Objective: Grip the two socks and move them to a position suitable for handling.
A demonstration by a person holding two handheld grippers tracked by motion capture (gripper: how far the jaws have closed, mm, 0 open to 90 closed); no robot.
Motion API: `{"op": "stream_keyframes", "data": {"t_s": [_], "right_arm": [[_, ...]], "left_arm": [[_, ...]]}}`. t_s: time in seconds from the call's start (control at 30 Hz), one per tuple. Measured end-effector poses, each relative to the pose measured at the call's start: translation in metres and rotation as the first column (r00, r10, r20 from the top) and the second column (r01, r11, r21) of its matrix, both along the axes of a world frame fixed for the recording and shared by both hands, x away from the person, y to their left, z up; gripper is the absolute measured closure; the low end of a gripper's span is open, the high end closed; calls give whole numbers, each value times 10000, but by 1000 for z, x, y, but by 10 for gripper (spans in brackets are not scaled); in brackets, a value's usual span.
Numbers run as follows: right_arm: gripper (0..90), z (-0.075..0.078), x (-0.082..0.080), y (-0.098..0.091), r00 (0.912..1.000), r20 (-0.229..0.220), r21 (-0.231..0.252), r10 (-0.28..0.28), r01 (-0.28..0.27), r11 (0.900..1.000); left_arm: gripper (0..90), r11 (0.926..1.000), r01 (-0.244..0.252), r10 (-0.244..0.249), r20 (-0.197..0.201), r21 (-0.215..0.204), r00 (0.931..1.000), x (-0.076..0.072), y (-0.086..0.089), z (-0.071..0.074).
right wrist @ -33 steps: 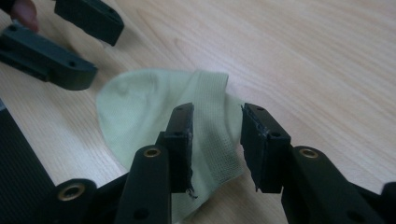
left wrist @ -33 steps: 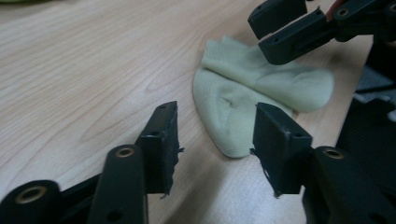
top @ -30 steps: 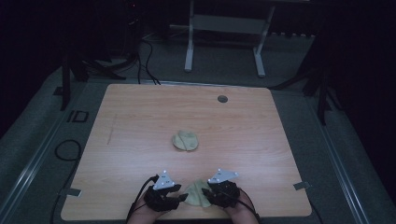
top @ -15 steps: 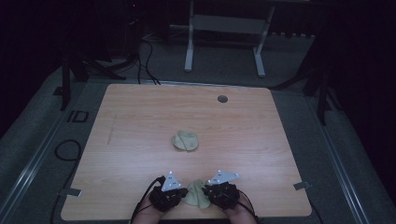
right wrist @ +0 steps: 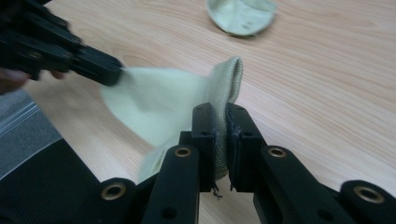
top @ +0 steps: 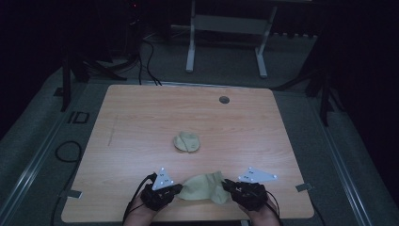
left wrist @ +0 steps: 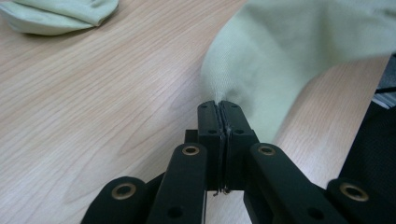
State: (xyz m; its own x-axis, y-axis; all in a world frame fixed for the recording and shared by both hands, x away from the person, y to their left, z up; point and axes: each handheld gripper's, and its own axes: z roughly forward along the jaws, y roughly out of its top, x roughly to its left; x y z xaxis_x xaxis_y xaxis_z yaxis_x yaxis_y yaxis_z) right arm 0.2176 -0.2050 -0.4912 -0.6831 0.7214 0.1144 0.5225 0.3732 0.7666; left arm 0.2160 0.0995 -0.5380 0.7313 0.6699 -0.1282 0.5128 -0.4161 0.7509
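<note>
A pale green sock [top: 203, 187] hangs stretched between my two grippers just above the table's near edge. My left gripper [top: 176, 189] is shut on its left end; in the left gripper view the cloth [left wrist: 280, 51] comes straight out of the closed jaws of the left gripper [left wrist: 219, 106]. My right gripper [top: 227, 186] is shut on the ribbed cuff [right wrist: 227, 88], pinched between the jaws of the right gripper [right wrist: 220, 112]. Both pairs of jaws have just been closing, with the sock between them. A second, bundled sock [top: 187, 141] lies mid-table.
The wooden table [top: 141, 117] has a round cable hole [top: 224, 100] at the far right. Tape tabs mark its near corners. Cables and a white stand's legs lie on the dark floor behind. The bundled sock [right wrist: 241, 16] sits well beyond the held one.
Both grippers closed on the sock lying between them and lifted it off the table. The right hand moved right and up, pulling the sock out wider. The bundled sock stayed put.
</note>
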Motion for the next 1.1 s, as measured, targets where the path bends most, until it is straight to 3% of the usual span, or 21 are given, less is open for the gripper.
{"op": "stream_keyframes", "data": {"t_s": [0.13,0.3,0.47,0.77,0.93,1.03,1.1], "right_arm": [[824,-12,2,-15,9978,-572,86,-349,355,9993],[820,-40,3,-27,9909,-1248,-562,-512,445,9974],[800,-59,7,-38,9824,-1715,-947,-744,587,9938],[687,-62,11,-43,9878,-1259,-1554,-918,717,9852],[614,-62,12,-41,9917,-869,-2102,-947,747,9748],[570,-60,13,-41,9905,-1095,-1903,-832,613,9798],[519,-57,13,-41,9917,-1109,-1669,-658,467,9849]], "left_arm": [[881,9998,175,-173,-156,124,9997,1,-5,-6],[880,9963,639,-614,-453,573,9971,5,-17,-21],[880,9955,792,-763,-546,526,9956,7,-21,-25],[876,9934,974,-945,-493,601,9943,5,-24,-25],[875,9938,928,-896,-525,607,9946,5,-24,-26],[861,9946,976,-955,-563,355,9938,6,-23,-25],[761,9946,1037,-1032,-486,80,9935,5,-21,-22]]}}
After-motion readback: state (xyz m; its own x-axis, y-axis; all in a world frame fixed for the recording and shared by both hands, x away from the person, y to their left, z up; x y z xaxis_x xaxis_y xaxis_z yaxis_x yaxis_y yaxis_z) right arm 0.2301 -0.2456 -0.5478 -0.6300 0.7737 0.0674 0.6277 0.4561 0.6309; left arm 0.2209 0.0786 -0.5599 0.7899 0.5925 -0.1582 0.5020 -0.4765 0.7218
